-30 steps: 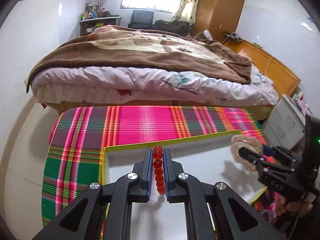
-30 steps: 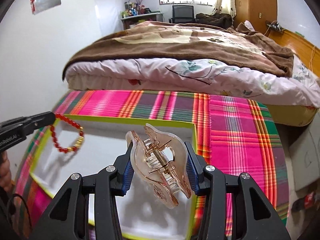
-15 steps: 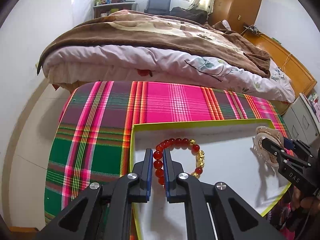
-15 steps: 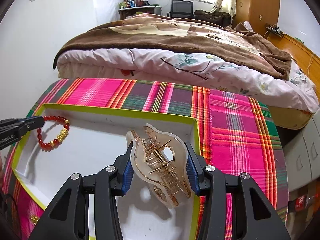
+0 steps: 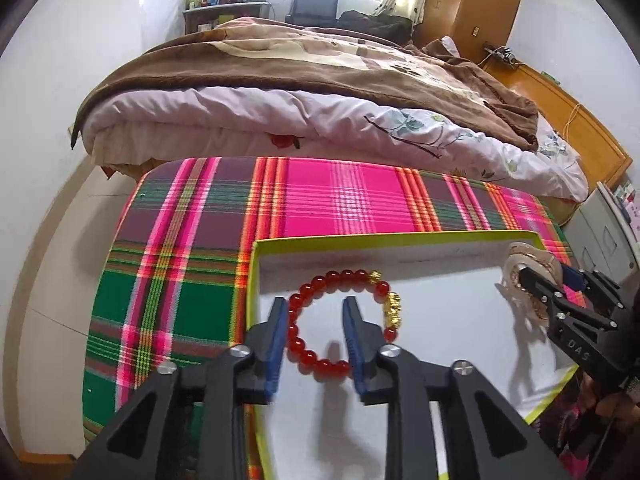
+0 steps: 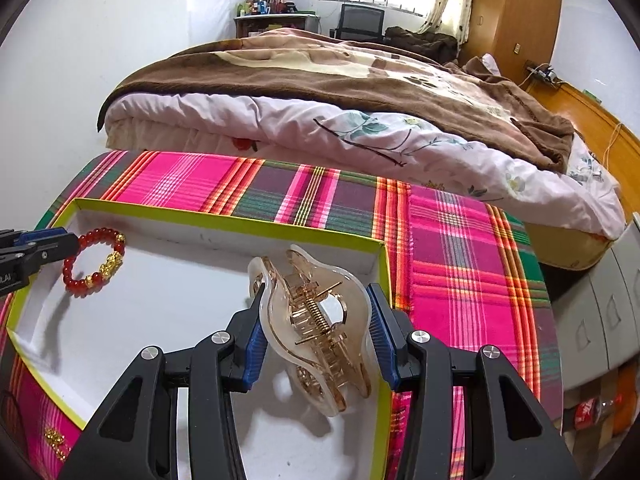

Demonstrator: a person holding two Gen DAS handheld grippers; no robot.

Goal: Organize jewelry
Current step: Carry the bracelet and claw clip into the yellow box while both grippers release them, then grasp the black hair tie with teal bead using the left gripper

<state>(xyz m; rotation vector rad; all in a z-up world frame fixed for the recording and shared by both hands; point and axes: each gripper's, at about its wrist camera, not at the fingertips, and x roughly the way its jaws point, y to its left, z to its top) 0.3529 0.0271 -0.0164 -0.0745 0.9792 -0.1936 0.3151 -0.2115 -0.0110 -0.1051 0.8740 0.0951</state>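
Since a second ago the red bead bracelet (image 5: 343,323) has gone from hanging pinched in the left gripper (image 5: 316,340) to lying flat on the white floor of the green-rimmed box (image 5: 400,237), and that gripper's jaws have just been opening. They now stand partly apart with clear gaps to the beads, so nothing presses on the bracelet. Its left arc lies between the two blue pads; its gold charms sit just outside the right-hand pad, toward the box's far left corner. The release looks deliberate: the bracelet rests in its own corner, well apart from where the other piece is headed, which suits sorting the jewelry by item.

Across the box, the right gripper (image 6: 316,326) is clamped on the translucent amber hair claw (image 6: 316,320), one pad against each outer shell, spring and teeth facing the camera. The claw hangs over the box's near right part, just inside the rim, and I cannot tell whether its lower end touches the floor. Holding it by the broad shells probably keeps it from twisting. From this gripper the bracelet lies far off to the left and ahead. Both rest over a plaid cloth (image 6: 460,240) beside a bed (image 6: 360,92).
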